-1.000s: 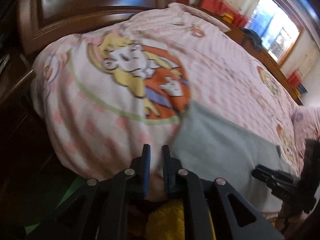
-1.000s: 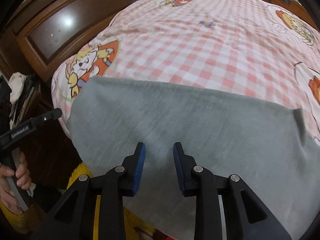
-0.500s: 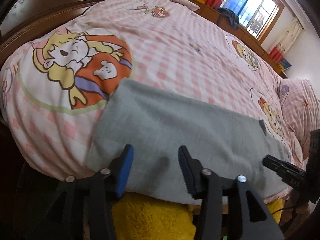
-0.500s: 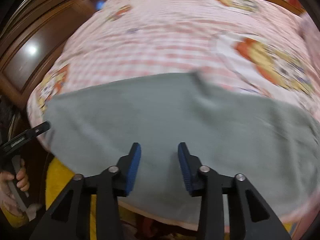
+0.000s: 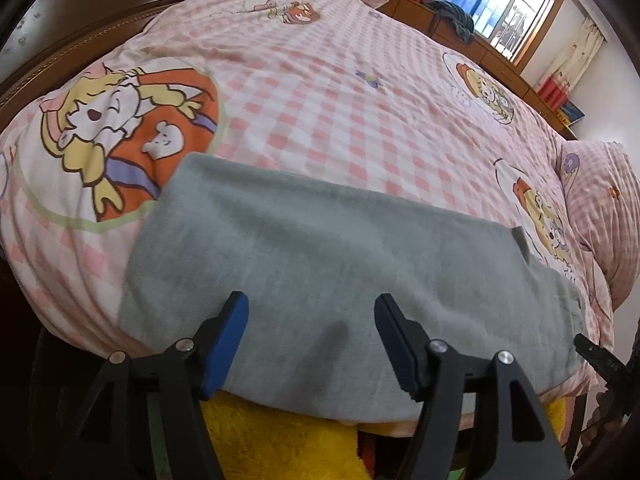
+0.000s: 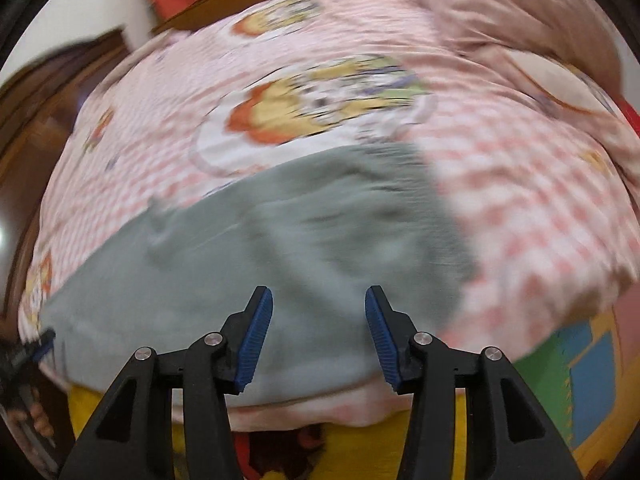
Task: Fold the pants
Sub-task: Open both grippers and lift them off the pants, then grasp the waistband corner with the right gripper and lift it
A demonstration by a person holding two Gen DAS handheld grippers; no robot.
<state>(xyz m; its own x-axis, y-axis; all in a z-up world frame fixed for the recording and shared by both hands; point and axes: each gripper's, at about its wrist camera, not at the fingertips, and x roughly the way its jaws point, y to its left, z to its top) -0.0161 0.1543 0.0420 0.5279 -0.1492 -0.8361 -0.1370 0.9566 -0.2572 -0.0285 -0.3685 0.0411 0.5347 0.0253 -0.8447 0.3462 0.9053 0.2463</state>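
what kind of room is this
Most likely a bedroom in a home: the gray pants lie on a bed with a pink checked cartoon quilt, a matching pillow at one end, and a curtained window behind.

One pair of gray pants (image 5: 336, 264) lies past the two grippers: the left gripper (image 5: 310, 344) and the right gripper (image 6: 319, 334). There is one bed (image 5: 320, 92), one pillow (image 5: 600, 208) and one window (image 5: 516, 24).
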